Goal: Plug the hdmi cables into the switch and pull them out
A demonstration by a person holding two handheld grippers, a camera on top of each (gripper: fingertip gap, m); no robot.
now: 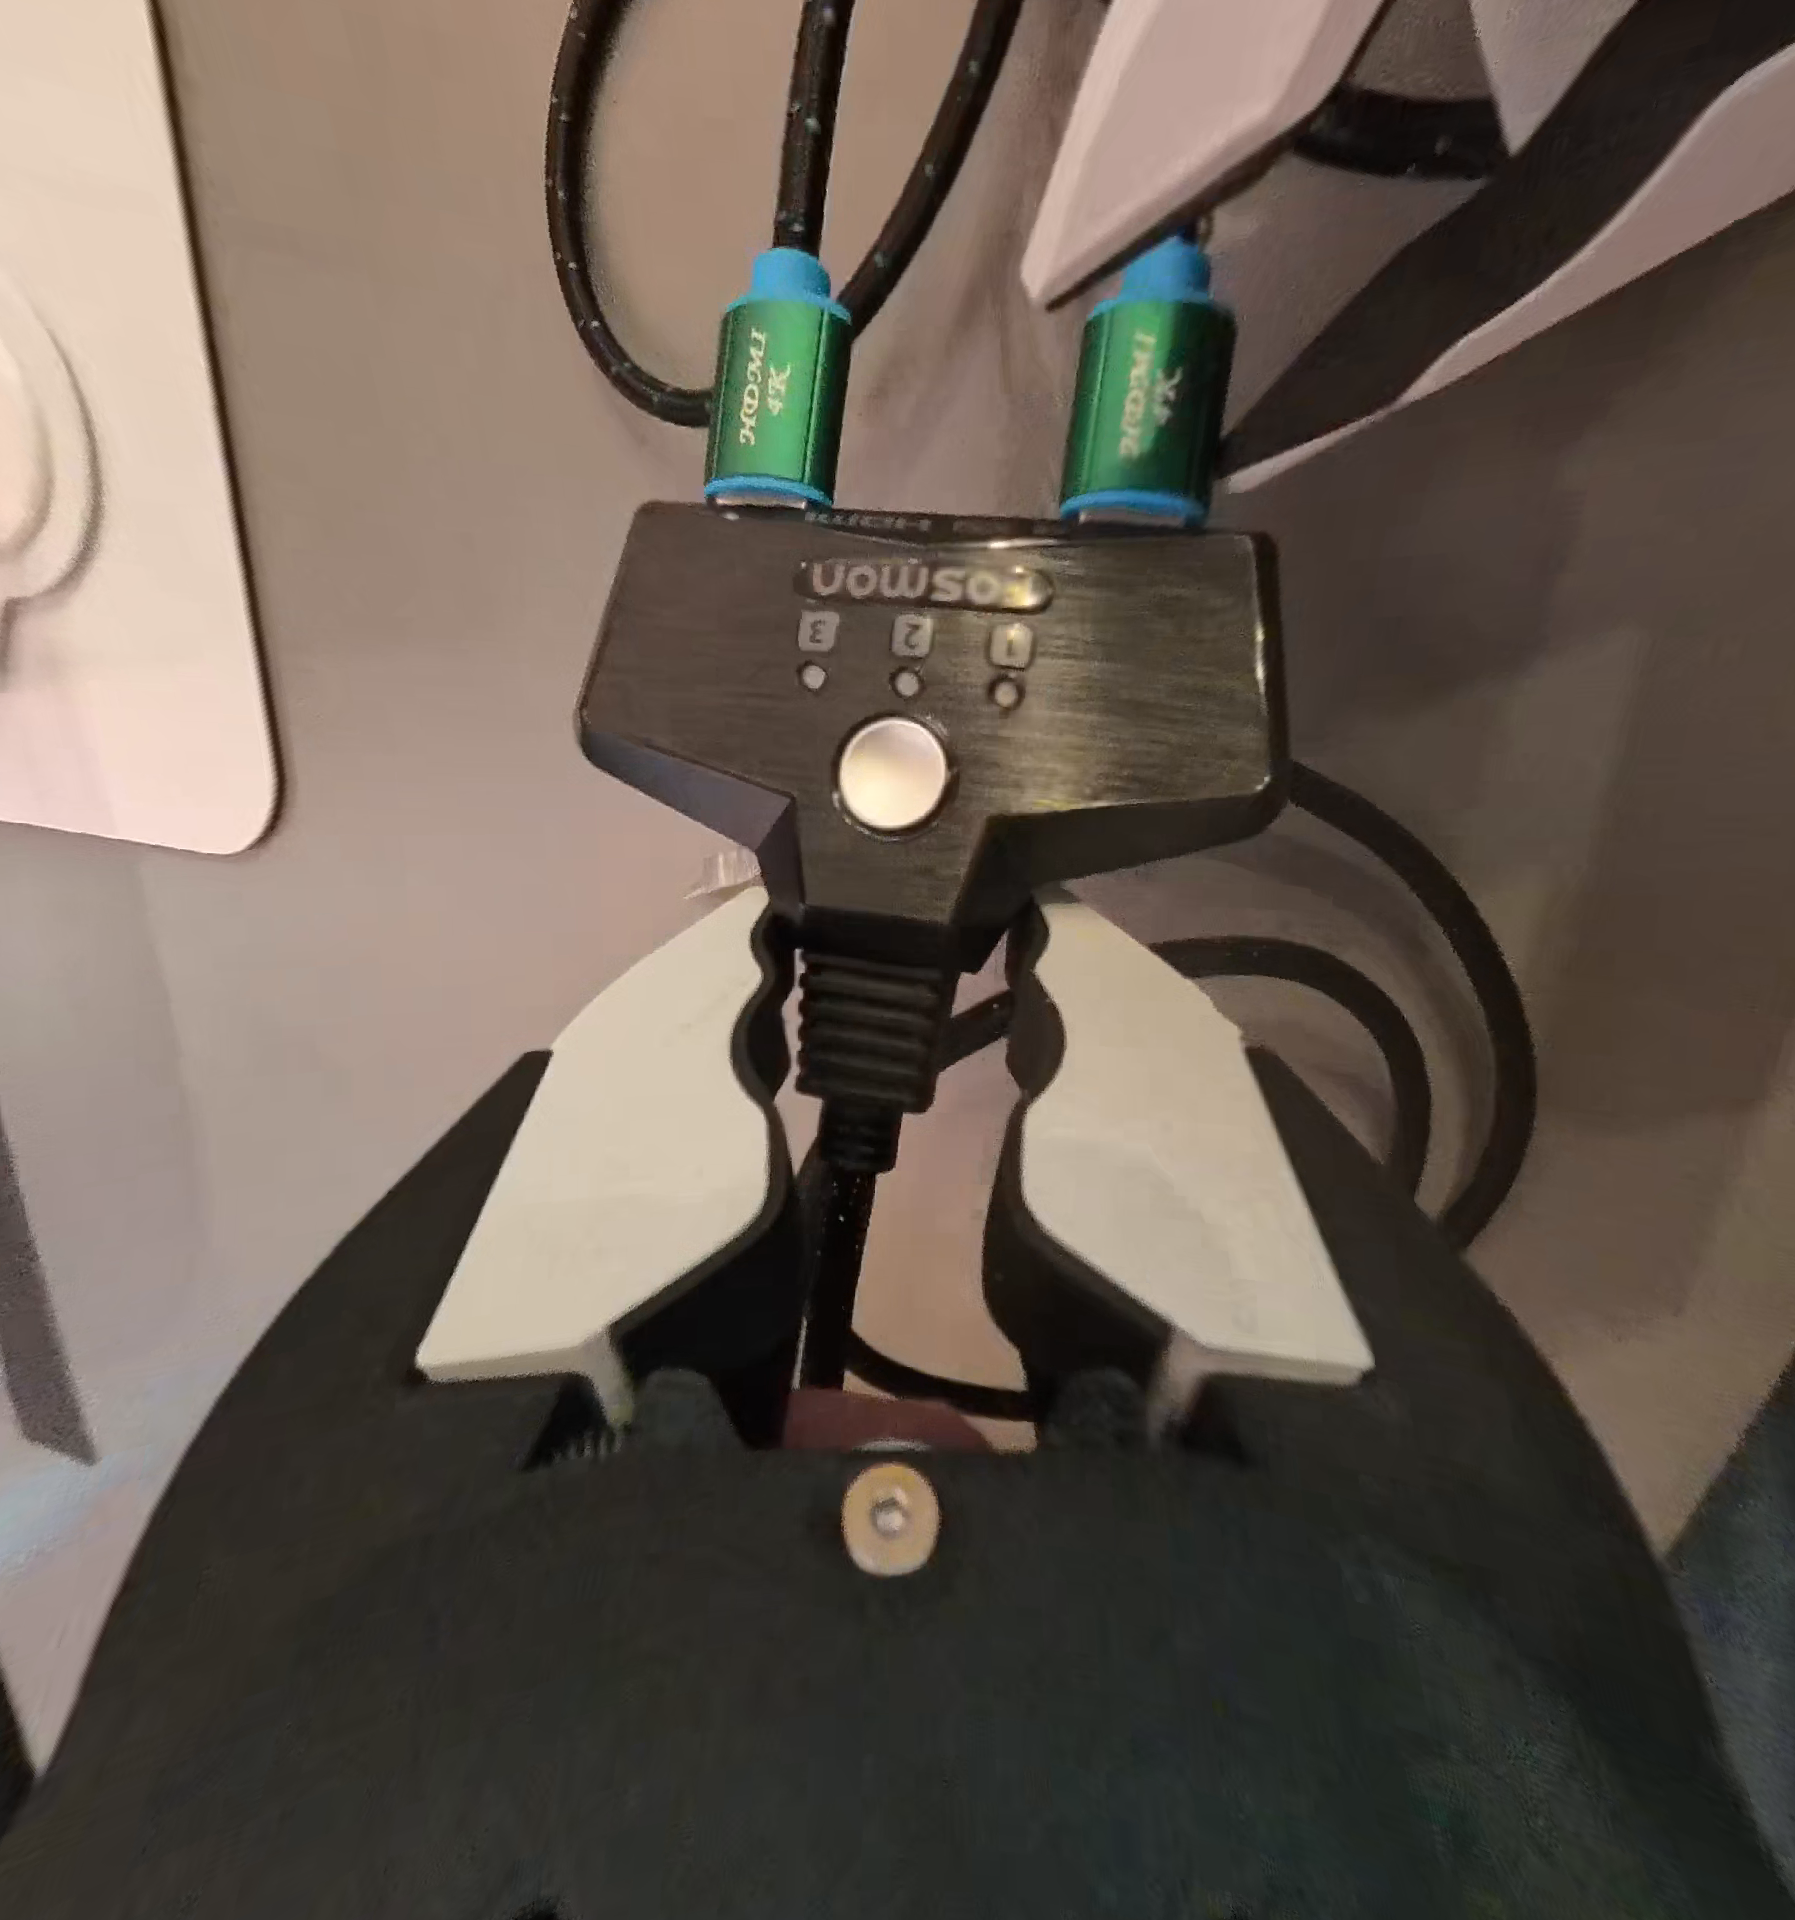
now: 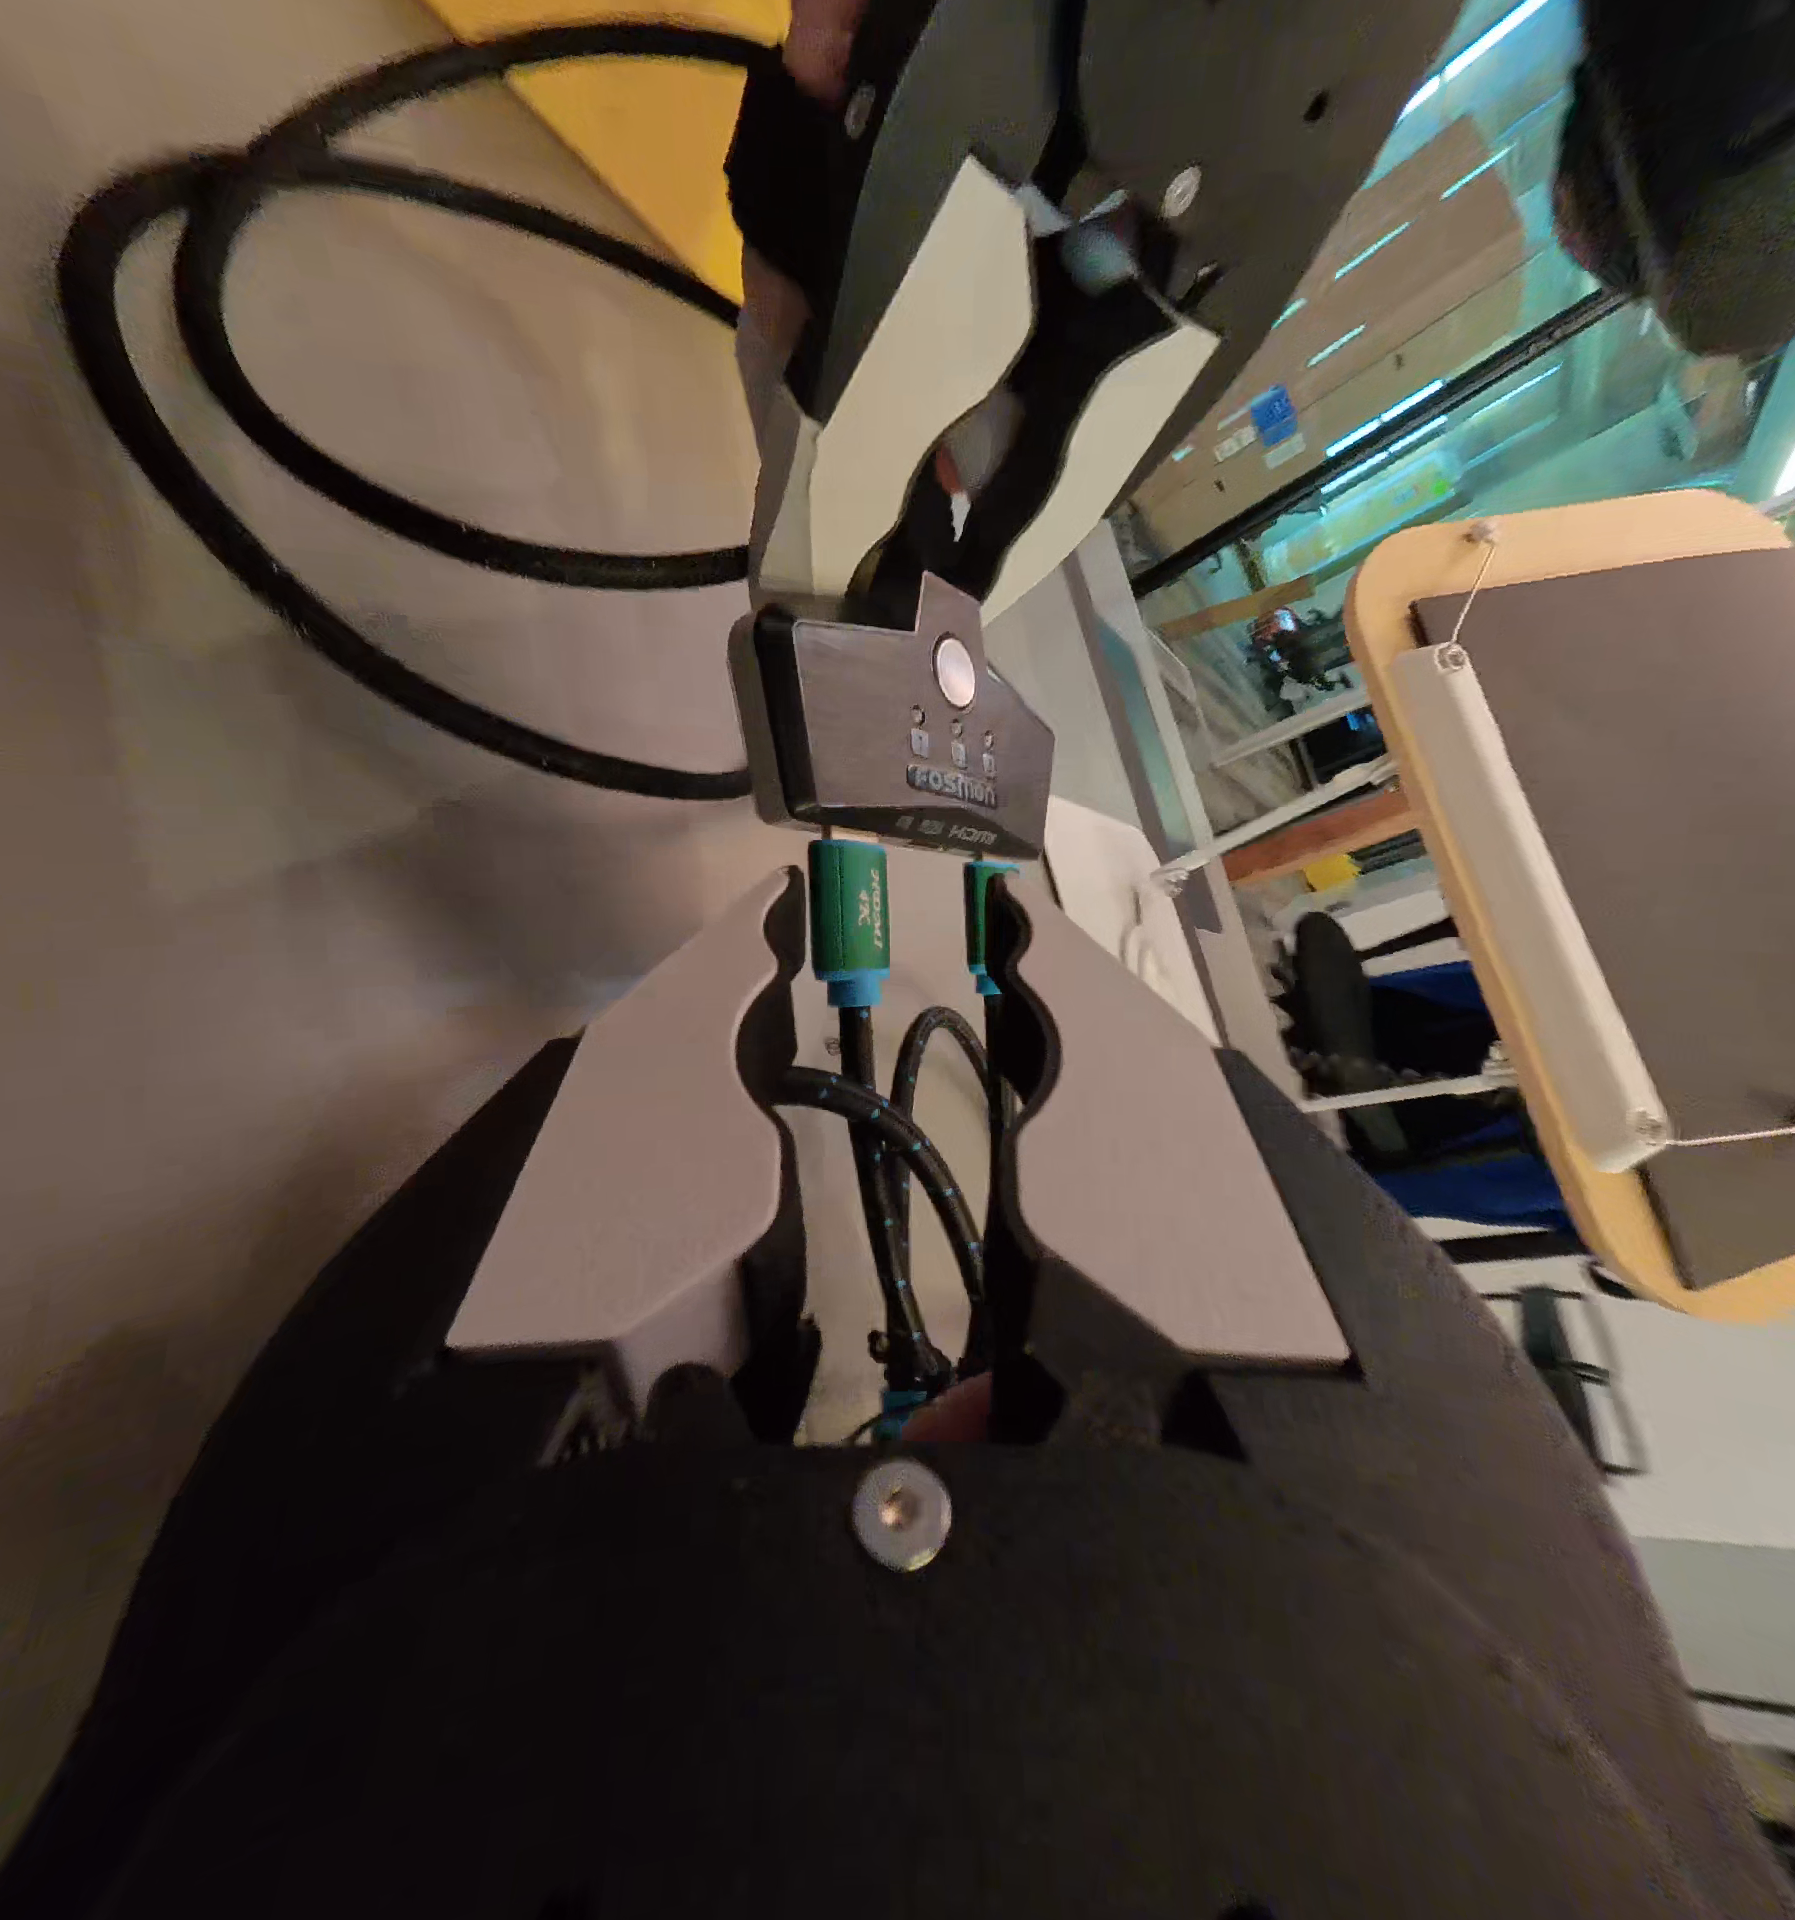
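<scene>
The black HDMI switch [image 1: 924,665] has a round silver button and hangs above the grey table. My left gripper [image 1: 903,925] is shut on its narrow neck at the cable strain relief. Two green plugs with blue collars, a left one [image 1: 773,405] and a right one [image 1: 1147,416], sit in its far ports. In the right wrist view the switch [image 2: 872,727] is held from above by the left gripper [image 2: 914,566]. My right gripper [image 2: 898,894] is open, and both plugs [image 2: 846,925] [image 2: 981,914] show between its white fingers. Its fingers [image 1: 1184,156] flank the right plug.
Thick black cable [image 2: 197,436] loops on the table [image 2: 145,1039] behind the switch. Braided black-and-blue cables [image 2: 914,1143] run back between my right fingers. A white panel [image 1: 93,416] lies left. A wood-edged board [image 2: 1599,883] stands right, with a yellow object [image 2: 612,104] farther off. About 8 centimeters separates my left fingertips from my right.
</scene>
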